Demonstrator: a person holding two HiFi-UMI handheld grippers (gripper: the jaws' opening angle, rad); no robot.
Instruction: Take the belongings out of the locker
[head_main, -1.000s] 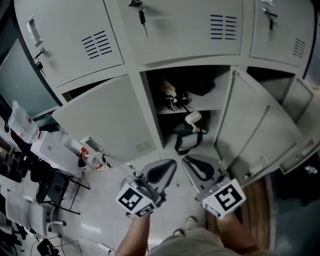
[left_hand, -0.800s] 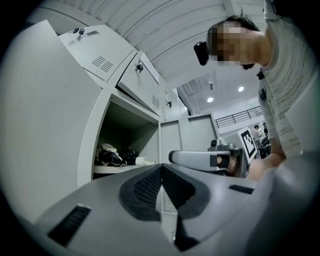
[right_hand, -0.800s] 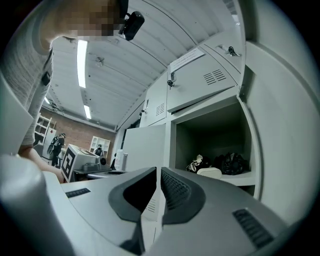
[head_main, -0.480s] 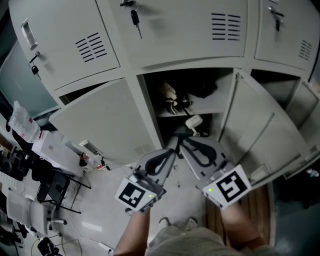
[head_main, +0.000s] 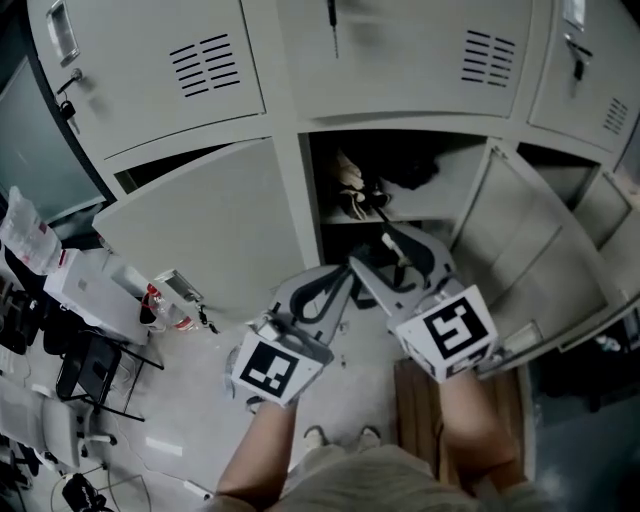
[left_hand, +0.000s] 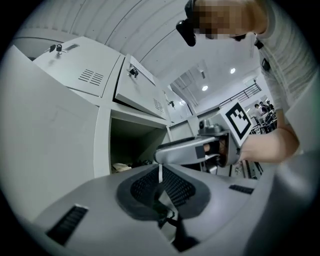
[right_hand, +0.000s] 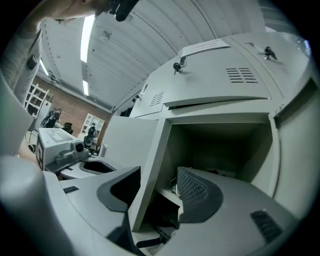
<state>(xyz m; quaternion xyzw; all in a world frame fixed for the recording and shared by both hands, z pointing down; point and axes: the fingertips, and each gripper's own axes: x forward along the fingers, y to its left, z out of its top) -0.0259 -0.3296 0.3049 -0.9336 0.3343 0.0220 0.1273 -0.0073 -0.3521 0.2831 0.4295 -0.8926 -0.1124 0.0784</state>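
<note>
A bank of pale grey lockers (head_main: 290, 180) fills the head view, seen from above. One compartment in the middle stands open, with its door (head_main: 200, 230) swung wide to the locker's left. The door of the neighbouring compartment (head_main: 525, 250) hangs open on the locker's right.

Inside the open compartment, a shelf (head_main: 445, 212) divides the space. On the shelf lie the belongings: a pale, crumpled item (head_main: 350, 185) towards the locker's left wall and a dark bundle (head_main: 410, 172) beside it, deeper in. What either one is cannot be made out. Below the shelf, a small white object (head_main: 402, 247) shows partly behind a gripper.

The right gripper (head_main: 372, 247) is held at the mouth of the open compartment, just below the shelf. Its own view shows its jaws well apart (right_hand: 157, 185) with nothing between them but the locker's upright frame edge and the dim interior beyond.

The left gripper (head_main: 343, 275) is held just outside the locker, in front of its lower left corner and beside the right gripper. Its jaws are pressed together (left_hand: 160, 185), with only a thin slit between the dark pads, and they hold nothing.

Well to the locker's left, a cluttered desk (head_main: 95, 290) carries a clear bottle (head_main: 165, 312).
</note>
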